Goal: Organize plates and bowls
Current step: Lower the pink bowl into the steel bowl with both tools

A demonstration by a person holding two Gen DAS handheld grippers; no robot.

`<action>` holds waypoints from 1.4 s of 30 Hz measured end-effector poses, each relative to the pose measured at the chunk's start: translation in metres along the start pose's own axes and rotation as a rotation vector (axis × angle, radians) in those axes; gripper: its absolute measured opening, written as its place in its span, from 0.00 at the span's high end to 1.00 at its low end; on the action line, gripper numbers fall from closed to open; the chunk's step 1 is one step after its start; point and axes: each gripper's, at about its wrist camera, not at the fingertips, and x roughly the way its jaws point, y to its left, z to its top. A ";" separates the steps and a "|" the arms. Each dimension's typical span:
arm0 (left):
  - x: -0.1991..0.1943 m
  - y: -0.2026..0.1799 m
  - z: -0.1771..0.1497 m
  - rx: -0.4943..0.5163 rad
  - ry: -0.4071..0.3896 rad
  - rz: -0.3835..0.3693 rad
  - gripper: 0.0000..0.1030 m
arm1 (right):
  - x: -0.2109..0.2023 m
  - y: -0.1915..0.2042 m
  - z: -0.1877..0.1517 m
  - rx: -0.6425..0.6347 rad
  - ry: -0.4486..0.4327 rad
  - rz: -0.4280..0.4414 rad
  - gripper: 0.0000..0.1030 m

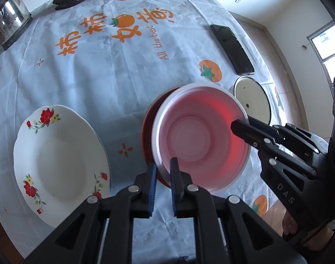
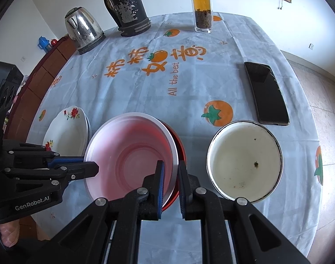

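A translucent pink bowl (image 1: 198,136) (image 2: 132,154) sits tilted in a red bowl (image 1: 146,136) (image 2: 181,147) near the table's front. My left gripper (image 1: 163,167) (image 2: 88,164) is shut on the pink bowl's left rim. My right gripper (image 2: 171,167) (image 1: 244,123) is shut on its right rim, one finger inside and one outside. A white floral plate (image 1: 57,160) (image 2: 66,129) lies to the left. A white enamel bowl (image 2: 244,160) (image 1: 253,96) with a dark rim stands to the right.
A black phone (image 2: 266,92) (image 1: 232,48) lies at the right. A steel kettle (image 2: 84,29), a black thermos (image 2: 128,6) and a glass tea bottle (image 2: 202,8) stand along the far edge. The table's front edge (image 2: 163,248) lies just below both grippers.
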 end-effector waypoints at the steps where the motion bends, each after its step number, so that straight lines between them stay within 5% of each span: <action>1: 0.000 0.000 0.000 0.000 0.001 0.001 0.91 | 0.000 0.000 0.000 0.000 0.001 0.000 0.88; 42: 0.002 0.005 0.001 -0.016 0.007 0.005 0.92 | 0.013 0.001 -0.004 -0.008 0.027 -0.002 0.88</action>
